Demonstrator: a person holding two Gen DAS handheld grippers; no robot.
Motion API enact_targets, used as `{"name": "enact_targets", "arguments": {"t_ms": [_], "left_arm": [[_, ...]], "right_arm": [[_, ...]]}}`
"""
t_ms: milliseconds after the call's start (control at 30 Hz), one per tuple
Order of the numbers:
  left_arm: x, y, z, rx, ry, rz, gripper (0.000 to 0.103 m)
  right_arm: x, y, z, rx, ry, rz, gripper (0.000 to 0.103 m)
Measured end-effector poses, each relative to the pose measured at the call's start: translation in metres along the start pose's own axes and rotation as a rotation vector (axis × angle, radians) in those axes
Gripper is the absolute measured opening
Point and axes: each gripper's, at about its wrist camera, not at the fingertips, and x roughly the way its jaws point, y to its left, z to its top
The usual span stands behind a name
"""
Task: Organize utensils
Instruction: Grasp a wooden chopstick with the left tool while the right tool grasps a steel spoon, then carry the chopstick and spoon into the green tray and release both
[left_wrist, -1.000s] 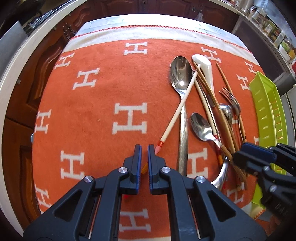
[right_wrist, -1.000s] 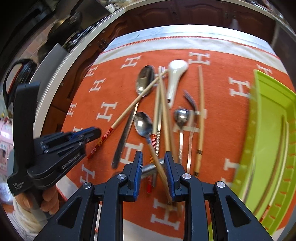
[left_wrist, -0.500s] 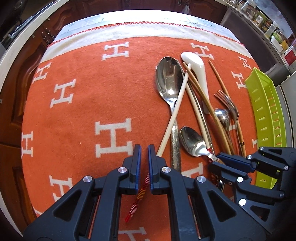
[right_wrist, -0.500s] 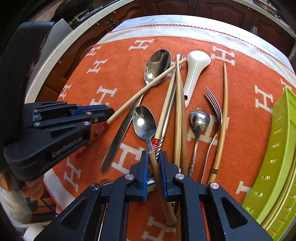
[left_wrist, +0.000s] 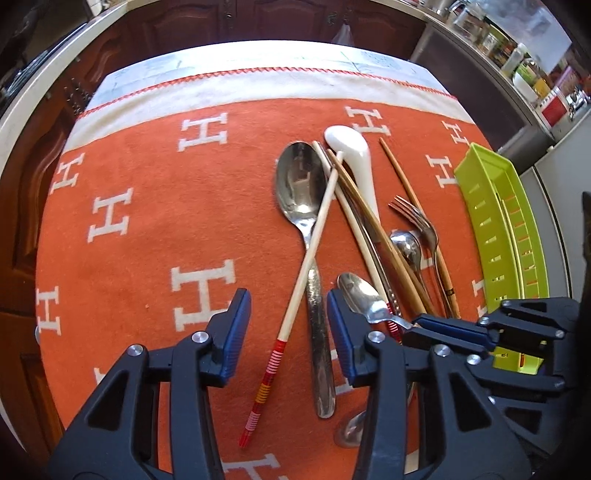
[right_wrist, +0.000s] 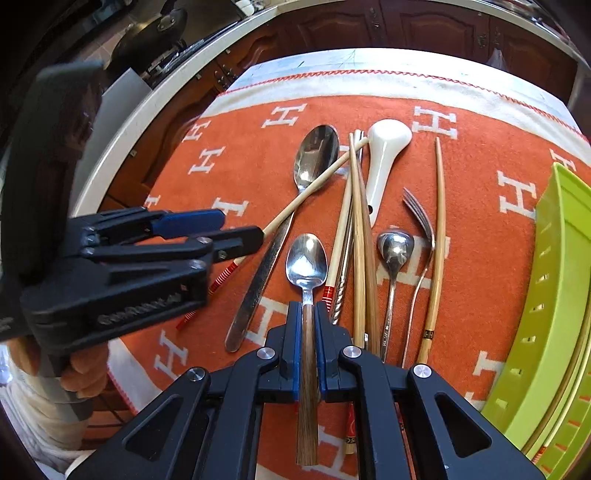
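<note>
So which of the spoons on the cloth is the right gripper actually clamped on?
The wooden-handled spoon: its brown handle runs between the right gripper's shut pads. The large steel spoon, the small teaspoon and the white ceramic spoon lie untouched.

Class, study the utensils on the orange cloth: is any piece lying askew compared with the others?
Yes. The pale chopstick with the red-striped end lies diagonally across the large metal spoon, its tip resting against the white ceramic spoon, while the other pieces lie roughly parallel.
</note>
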Motion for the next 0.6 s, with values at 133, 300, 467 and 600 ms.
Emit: {"name": "enact_targets", "arguments": {"t_ms": [133, 300, 467, 600], "left_arm": [[0.009, -0.007, 0.001, 0.04, 0.002, 0.01, 0.031], [0.018, -0.009, 0.002, 0.062, 0.009, 0.012, 0.015], [0.018, -0.015, 0.001, 0.075, -0.014, 0.029, 0.005], [0.003, -0.019, -0.003, 0.053, -0.047, 0.027, 0.003]], "right_arm": [[-0.013, -0.003, -0.004, 0.023, -0.032, 0.019, 0.006], [-0.025, 0.0, -0.009, 0.033, -0.067, 0.02, 0.006], [-0.038, -0.002, -0.011, 0.05, -0.103, 0.012, 0.006], [-0.054, -0.001, -0.012, 0.065, -0.147, -0.002, 0.006]]}}
